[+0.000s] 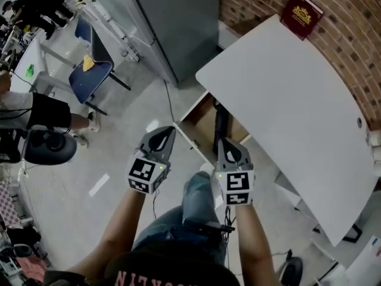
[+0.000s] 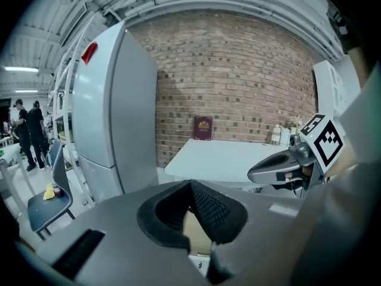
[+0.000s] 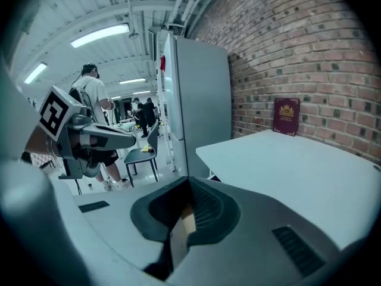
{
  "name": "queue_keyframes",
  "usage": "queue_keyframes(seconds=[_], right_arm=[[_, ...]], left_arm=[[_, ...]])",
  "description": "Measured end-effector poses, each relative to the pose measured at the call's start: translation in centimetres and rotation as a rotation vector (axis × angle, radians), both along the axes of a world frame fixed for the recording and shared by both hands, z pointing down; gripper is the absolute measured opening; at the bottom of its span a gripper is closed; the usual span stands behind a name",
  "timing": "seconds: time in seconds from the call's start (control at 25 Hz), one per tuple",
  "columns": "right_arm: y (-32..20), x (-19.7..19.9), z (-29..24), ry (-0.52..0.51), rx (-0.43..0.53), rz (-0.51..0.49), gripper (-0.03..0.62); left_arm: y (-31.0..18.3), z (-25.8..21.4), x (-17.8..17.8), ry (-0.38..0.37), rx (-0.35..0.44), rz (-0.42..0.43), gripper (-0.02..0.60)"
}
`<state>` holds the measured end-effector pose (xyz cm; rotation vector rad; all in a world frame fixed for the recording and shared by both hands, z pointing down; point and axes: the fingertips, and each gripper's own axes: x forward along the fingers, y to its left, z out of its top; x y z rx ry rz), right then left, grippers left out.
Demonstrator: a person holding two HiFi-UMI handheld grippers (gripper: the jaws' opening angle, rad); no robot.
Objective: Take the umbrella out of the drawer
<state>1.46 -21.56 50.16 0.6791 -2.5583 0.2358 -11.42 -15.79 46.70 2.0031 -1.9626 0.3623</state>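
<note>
A drawer (image 1: 200,119) with a wooden inside stands open under the left edge of the white table (image 1: 286,94). In it lies a long black umbrella (image 1: 221,121). My left gripper (image 1: 168,131) hangs over the floor just left of the drawer's front, its jaws shut and empty. My right gripper (image 1: 223,143) is above the near end of the umbrella, also shut with nothing held. Whether it touches the umbrella I cannot tell. The left gripper view shows its own pads (image 2: 191,186) together and the right gripper (image 2: 262,173) beside it.
A dark red book (image 1: 300,14) leans on the brick wall at the table's far end. A tall grey cabinet (image 1: 172,22) stands left of the table. A blue chair (image 1: 89,76) and people are further left. My knee in jeans (image 1: 199,195) is below the grippers.
</note>
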Motion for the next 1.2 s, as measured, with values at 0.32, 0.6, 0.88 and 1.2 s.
queue_keyframes(seconds=[0.32,0.6,0.88,1.2], right_arm=[[-1.0,-1.1,6.1,0.112,-0.127,0.079,-0.006],[-4.0,-0.9,9.2,0.104,-0.179,0.212,0.136],[-5.6,-2.8,14.7,0.083,-0.25,0.282,0.205],[-6.8,-3.9,22.6,0.229,-0.308,0.292,0.282]], left_arm=[[-3.0,3.7,-2.3,0.047,-0.073,0.061,-0.002],[-5.4,7.4,-3.6,0.089,-0.113,0.159,-0.002],[-7.6,11.5,-3.7,0.102,-0.132,0.252,-0.002],[-9.3,16.3,-3.6,0.14,-0.122,0.258,-0.002]])
